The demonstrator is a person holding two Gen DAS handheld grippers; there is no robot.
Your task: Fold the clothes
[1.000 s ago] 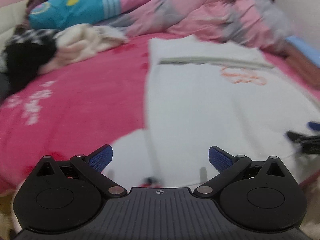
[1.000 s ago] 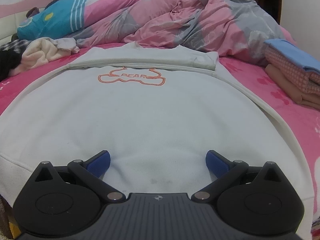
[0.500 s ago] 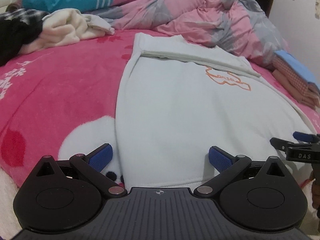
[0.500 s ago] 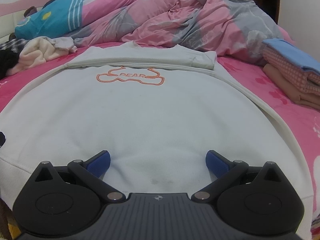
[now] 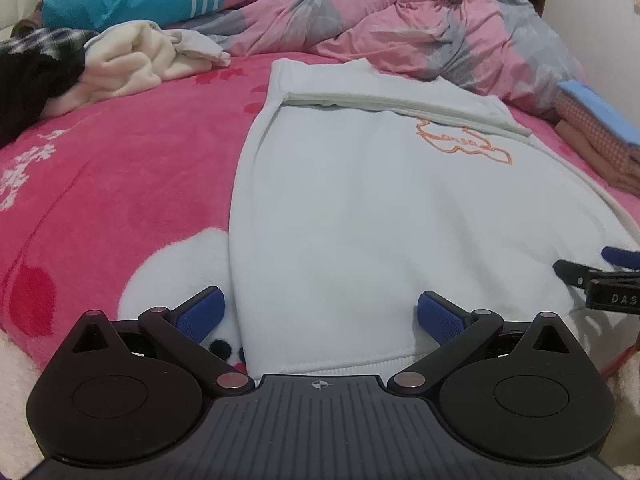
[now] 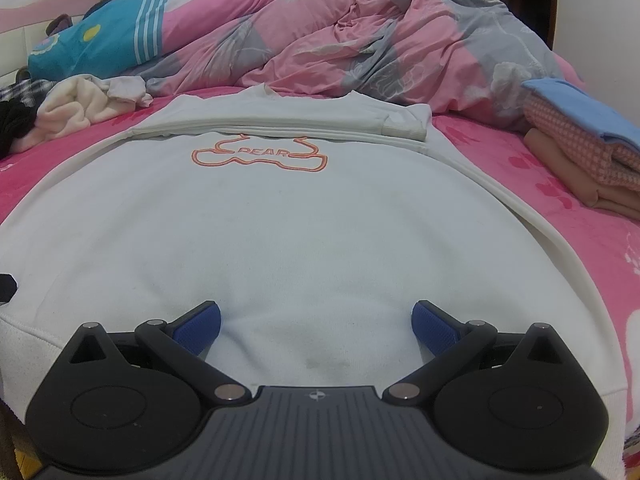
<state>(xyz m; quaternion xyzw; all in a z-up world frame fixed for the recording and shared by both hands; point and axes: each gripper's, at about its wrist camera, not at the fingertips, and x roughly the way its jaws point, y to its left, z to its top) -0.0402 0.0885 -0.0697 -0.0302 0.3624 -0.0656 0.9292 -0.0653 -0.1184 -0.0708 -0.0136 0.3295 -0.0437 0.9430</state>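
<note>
My left tongs [image 5: 320, 312] are spread wide over the bottom left corner of the white sweatshirt [image 5: 360, 208], not pinching it. My right tongs [image 6: 316, 320] are also spread, above the hem near the middle. The sweatshirt lies flat on the pink bed blanket [image 5: 120, 168], sleeves folded across the chest above an orange print [image 6: 260, 156]. Folded clothes [image 6: 580, 148] sit at the right, and a crumpled quilt [image 6: 360, 40] lies behind.
</note>
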